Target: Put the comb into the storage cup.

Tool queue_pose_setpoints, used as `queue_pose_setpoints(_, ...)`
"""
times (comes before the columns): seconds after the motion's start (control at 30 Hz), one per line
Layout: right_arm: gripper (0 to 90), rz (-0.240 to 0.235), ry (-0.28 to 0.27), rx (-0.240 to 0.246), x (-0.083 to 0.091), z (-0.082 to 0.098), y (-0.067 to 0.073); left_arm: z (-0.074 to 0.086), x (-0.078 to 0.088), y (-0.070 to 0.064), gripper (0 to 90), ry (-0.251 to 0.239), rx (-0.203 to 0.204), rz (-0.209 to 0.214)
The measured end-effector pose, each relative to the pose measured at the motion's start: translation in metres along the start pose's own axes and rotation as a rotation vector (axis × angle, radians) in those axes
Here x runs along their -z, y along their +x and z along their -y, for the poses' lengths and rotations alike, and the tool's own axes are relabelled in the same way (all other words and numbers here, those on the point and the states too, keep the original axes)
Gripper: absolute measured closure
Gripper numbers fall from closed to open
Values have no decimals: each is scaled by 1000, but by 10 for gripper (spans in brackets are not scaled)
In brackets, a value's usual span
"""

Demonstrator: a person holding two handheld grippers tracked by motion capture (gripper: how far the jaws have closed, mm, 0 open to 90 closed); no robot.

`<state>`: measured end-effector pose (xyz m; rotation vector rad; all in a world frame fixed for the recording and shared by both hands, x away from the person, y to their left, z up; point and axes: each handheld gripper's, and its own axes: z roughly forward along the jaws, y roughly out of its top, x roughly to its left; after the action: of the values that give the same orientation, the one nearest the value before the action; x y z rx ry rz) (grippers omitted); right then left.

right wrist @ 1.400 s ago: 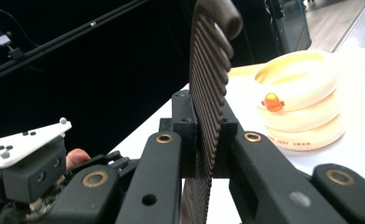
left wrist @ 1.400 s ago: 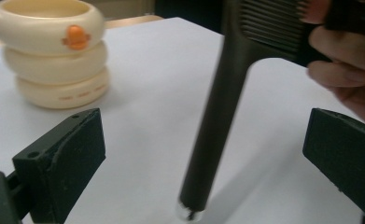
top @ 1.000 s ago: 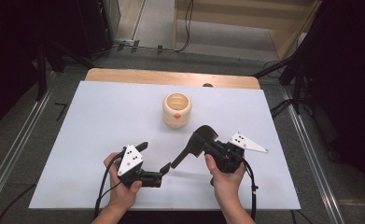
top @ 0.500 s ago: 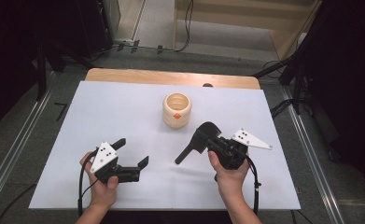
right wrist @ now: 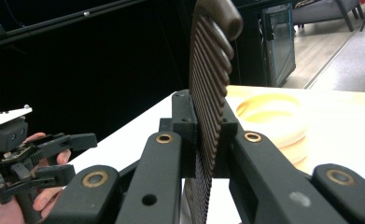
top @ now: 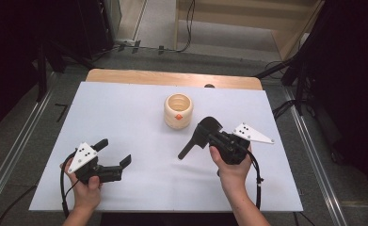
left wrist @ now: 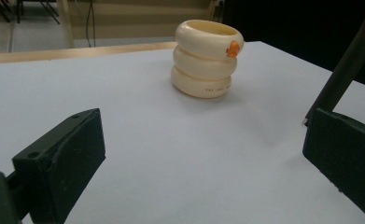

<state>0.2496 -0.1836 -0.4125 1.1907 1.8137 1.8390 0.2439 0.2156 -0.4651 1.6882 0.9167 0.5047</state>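
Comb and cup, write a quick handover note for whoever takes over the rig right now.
Right gripper: shut on the dark ribbed comb, held off the table just in front of the cream cup.
Left gripper: open, empty, low over the white mat at the near left.
Cup: upright at mid-table, apparently empty.
Done: comb gripped.
Left: probably stand the comb in the cup; the free gripper could steady it.

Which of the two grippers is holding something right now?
The right gripper: its jaws are shut on a dark ribbed comb. The left gripper is open with nothing between its jaws, away from the cream ringed cup.
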Motion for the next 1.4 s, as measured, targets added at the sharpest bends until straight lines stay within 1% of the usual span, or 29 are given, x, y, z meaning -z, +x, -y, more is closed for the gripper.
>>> queue_pose_setpoints(0.13,828,2,-3,-6,-3,-5,-3,2,6,9,0,-1,6,-23)
queue_pose_setpoints(0.2,828,3,-2,3,-3,-8,-4,2,11,13,0,-11,9,-31)
queue_pose_setpoints(0.27,828,7,-3,12,-4,-10,-4,3,12,15,0,-11,9,-33)
queue_pose_setpoints(0.37,828,8,-1,24,-5,-13,-5,4,16,20,0,-14,8,-45)
queue_pose_setpoints(0.47,828,7,-2,25,-7,-16,-6,5,18,23,0,-7,8,-50)
queue_pose_setpoints(0.57,828,10,-2,28,-9,-18,-7,6,22,27,0,-6,10,-64)
queue_pose_setpoints(0.73,828,19,1,44,-12,-22,-9,9,27,33,0,-2,12,-79)
queue_pose_setpoints(0.8,828,17,7,44,-12,-23,-9,9,29,34,0,-2,9,-82)
queue_pose_setpoints(0.9,828,28,6,53,-14,-27,-10,10,34,38,0,-4,10,-88)
queue_pose_setpoints(0.97,828,29,5,50,-15,-28,-11,11,35,38,0,-1,7,-92)
queue_pose_setpoints(1.07,828,28,1,49,-17,-32,-14,13,37,41,0,-3,14,-95)
queue_pose_setpoints(1.23,828,34,3,46,-21,-35,-16,14,40,46,0,1,13,-108)
queue_pose_setpoints(1.4,828,42,5,61,-26,-41,-20,16,44,53,0,0,15,-124)
